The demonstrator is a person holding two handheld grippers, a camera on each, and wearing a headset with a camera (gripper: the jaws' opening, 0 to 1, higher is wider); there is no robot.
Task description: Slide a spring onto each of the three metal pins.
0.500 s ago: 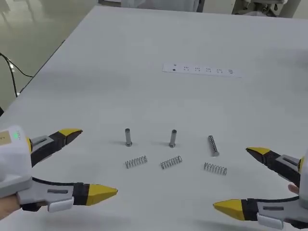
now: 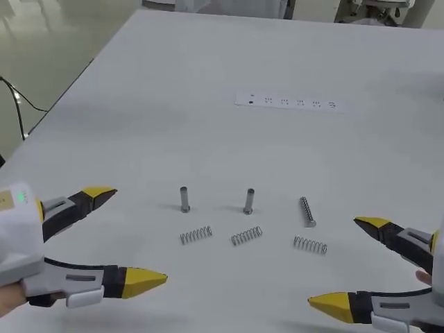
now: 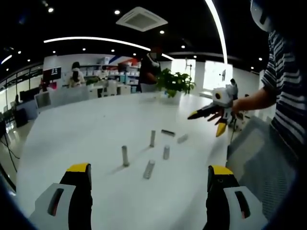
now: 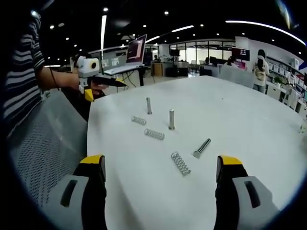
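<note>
Two metal pins stand upright on the white table, the left pin (image 2: 184, 198) and the middle pin (image 2: 249, 200). A third pin (image 2: 306, 210) lies on its side at the right. Three springs lie loose in a row in front of them: left spring (image 2: 196, 234), middle spring (image 2: 246, 235), right spring (image 2: 309, 244). My left gripper (image 2: 139, 234) hovers open to the left of the row, holding nothing. My right gripper (image 2: 334, 261) is open just right of the right spring. In the right gripper view the lying pin (image 4: 202, 147) and nearest spring (image 4: 180, 163) sit ahead of the jaws.
A white power strip (image 2: 288, 101) lies flat farther back on the table. The table's left edge (image 2: 62, 90) runs diagonally, with a black cable (image 2: 14, 97) on the floor beyond it. A potted plant (image 3: 175, 82) stands at the far end.
</note>
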